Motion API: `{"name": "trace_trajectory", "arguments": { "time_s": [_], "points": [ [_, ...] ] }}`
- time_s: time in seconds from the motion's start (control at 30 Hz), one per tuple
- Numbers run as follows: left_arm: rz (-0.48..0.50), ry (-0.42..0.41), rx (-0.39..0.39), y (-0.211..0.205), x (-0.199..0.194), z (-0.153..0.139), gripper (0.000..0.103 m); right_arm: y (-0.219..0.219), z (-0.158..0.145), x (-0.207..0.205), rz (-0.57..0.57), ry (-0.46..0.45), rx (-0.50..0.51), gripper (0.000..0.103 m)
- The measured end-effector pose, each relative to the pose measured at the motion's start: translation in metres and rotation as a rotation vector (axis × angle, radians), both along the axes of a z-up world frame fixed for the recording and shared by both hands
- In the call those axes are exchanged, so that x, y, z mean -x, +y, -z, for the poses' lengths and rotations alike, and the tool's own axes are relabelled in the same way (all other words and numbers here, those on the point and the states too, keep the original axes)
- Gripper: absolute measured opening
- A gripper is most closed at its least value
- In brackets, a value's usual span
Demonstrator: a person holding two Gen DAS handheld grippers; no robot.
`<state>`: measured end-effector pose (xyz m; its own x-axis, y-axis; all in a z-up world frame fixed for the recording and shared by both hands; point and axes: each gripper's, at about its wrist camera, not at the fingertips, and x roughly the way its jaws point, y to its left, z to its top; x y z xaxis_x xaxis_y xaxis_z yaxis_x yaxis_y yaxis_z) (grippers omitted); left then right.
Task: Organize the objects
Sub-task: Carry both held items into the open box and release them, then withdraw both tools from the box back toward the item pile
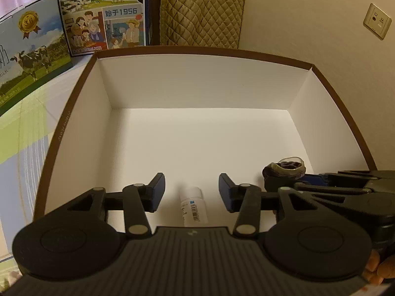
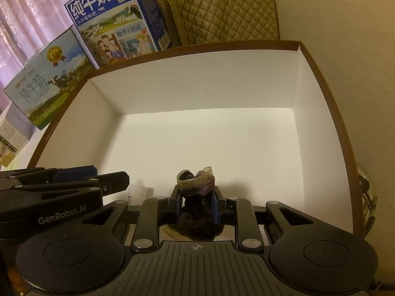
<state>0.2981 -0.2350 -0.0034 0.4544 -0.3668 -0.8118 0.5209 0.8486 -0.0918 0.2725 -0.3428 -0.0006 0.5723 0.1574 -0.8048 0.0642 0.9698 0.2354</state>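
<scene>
Each gripper [image 1: 192, 192] [image 2: 196, 206] is matte black with blue finger pads, silver pivot screws, ribbed housing and "GenRobot.AI" lettering.

The box [image 1: 197, 86] looks like smooth matt white card inside, with a brown rim; the small bottle [image 1: 193, 206] lying near is glossy white plastic with a paper-like label; the dark bundle [image 2: 197, 204] is soft, slightly shiny cloth; both grippers look matt black plastic with dull metal pins; far left, the milk cartons [image 2: 116, 22] are glossy printed card; the far cover [image 1: 200, 9] is quilted cloth.
</scene>
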Motion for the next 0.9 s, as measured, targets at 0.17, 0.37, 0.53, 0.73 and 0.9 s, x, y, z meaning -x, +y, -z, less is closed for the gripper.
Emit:
{"name": "trace_trajectory", "arguments": {
  "time_s": [0.17, 0.37, 0.53, 0.73, 0.9],
  "points": [
    [-0.011, -0.024, -0.008, 0.003, 0.001, -0.004, 0.052, -0.002, -0.004, 0.0, 0.019, -0.03, -0.007, 0.048],
    [-0.022, -0.047, -0.01, 0.008, 0.005, -0.011, 0.059, -0.003, -0.011, 0.003, 0.046, -0.072, 0.011, 0.061],
    [-0.036, -0.072, -0.009, 0.013, 0.012, -0.017, 0.065, -0.002, -0.017, 0.009, 0.036, -0.109, 0.036, 0.063],
    [-0.066, -0.103, 0.006, 0.029, 0.023, -0.031, 0.069, 0.001, -0.027, 0.018, 0.019, -0.159, 0.039, 0.064],
    [-0.1, -0.134, 0.031, 0.051, 0.038, -0.047, 0.074, 0.011, -0.039, 0.027, -0.013, -0.197, 0.054, 0.064]
  ]
}}
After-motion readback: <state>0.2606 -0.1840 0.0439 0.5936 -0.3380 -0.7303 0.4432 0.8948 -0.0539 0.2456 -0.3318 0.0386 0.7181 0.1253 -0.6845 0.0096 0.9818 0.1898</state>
